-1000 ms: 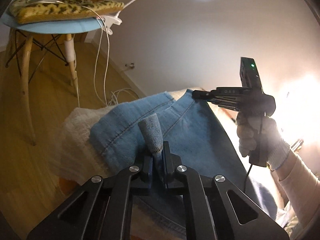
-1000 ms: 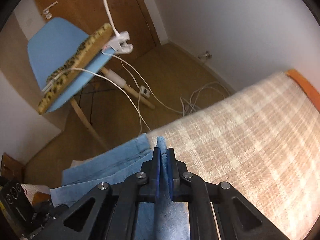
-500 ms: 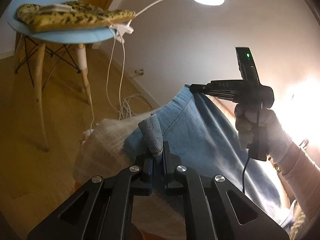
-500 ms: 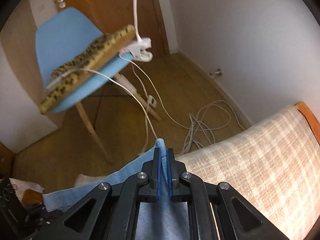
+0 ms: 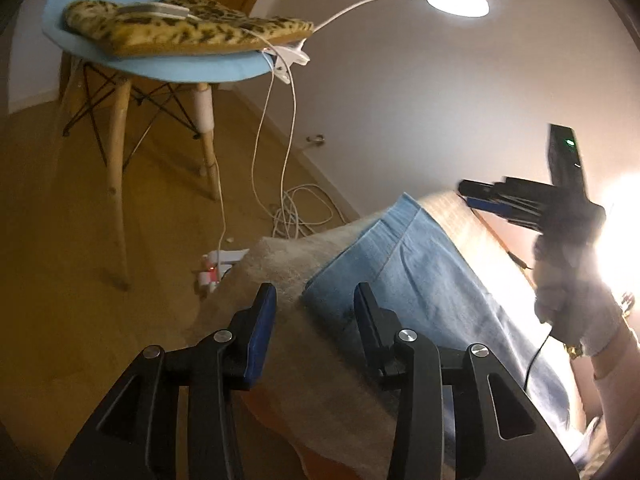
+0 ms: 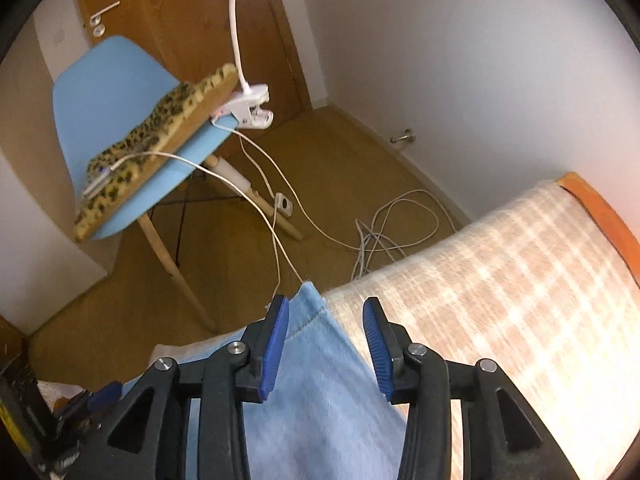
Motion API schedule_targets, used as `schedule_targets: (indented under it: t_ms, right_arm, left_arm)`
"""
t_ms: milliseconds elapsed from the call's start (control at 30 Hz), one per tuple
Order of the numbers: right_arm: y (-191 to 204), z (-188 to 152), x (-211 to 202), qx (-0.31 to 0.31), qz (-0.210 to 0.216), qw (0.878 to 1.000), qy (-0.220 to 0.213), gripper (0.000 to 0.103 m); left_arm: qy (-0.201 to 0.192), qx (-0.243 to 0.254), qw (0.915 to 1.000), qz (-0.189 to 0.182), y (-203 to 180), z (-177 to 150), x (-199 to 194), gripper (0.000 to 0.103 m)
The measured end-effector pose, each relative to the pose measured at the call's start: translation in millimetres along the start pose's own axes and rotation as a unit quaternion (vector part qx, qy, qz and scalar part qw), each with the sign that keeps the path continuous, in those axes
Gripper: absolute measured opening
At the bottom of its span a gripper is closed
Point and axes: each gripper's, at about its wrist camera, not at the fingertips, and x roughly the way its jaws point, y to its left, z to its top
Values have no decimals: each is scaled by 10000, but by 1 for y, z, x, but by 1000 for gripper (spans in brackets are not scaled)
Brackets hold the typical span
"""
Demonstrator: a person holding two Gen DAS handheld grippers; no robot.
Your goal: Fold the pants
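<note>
The light blue denim pants are found laid flat on a beige checked woven cover spread over an orange-edged surface, beside a wooden floor. In the left wrist view the long axis of the garment is seen to run from the lower right, near the person's sleeve, up toward the far edge of the cover, where a hemmed end with visible stitching points toward the white wall; a second folded edge lies nearer, just ahead of the left gripper. The left gripper's jaws have just been opening and are observed partly apart, with nothing gripped; the near corner of the denim lies below and between them, untouched by the pads as far as can be judged. The right gripper is likewise recorded as having just been opening, its blue-padded jaws partly apart and clear of the cloth; a pointed denim corner projects beneath and between them toward the floor side. In the left wrist view the right gripper is seen blurred, held in a white-gloved hand above the far side of the pants. A pale blue moulded chair with wooden legs, carrying a leopard-print cushion and a clipped white gooseneck lamp, is noted well apart on the floor.
</note>
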Motion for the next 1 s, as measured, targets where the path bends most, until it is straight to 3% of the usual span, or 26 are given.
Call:
schedule_targets:
  t_ms: [133, 267, 433, 500, 567, 733, 800, 833, 900, 1000]
  right_arm:
    - [2, -11, -47, 77, 30, 9999, -143, 41]
    - [0, -35, -120, 195, -78, 9988, -438, 42]
    - [-12, -76, -205, 513, -309, 9958, -696, 42]
    - [-20, -97, -242, 674, -519, 9934, -763, 42]
    - [-28, -119, -275, 833, -701, 9905, -835, 42]
    - [-57, -185, -353, 1410, -1282, 9775, -901, 42]
    - [-71, -218, -384, 1731, -1578, 9680, -898, 56]
    - [-78, -233, -396, 1888, -1695, 9631, -899, 69]
    - [-91, -268, -424, 2211, -1980, 9502, -945, 72]
    - [-106, -313, -456, 2469, -2374, 9353, -887, 72]
  left_arm:
    - [-41, 356, 9992, -187, -22, 4, -17, 39]
    - [30, 599, 9965, -589, -53, 6, -32, 39]
    - [135, 925, 9890, -1149, -99, 0, -53, 39]
    - [238, 1077, 9843, -1378, -120, -6, -57, 44]
    - [379, 1201, 9787, -1618, -140, -13, -61, 56]
    - [843, 1583, 9598, -2161, -193, -38, -62, 57]
    - [1101, 1715, 9498, -2375, -216, -51, -60, 57]
    - [1173, 1799, 9460, -2430, -226, -58, -60, 57]
    - [1278, 2050, 9367, -2533, -248, -71, -62, 58]
    - [1540, 2338, 9189, -2778, -281, -93, -60, 68]
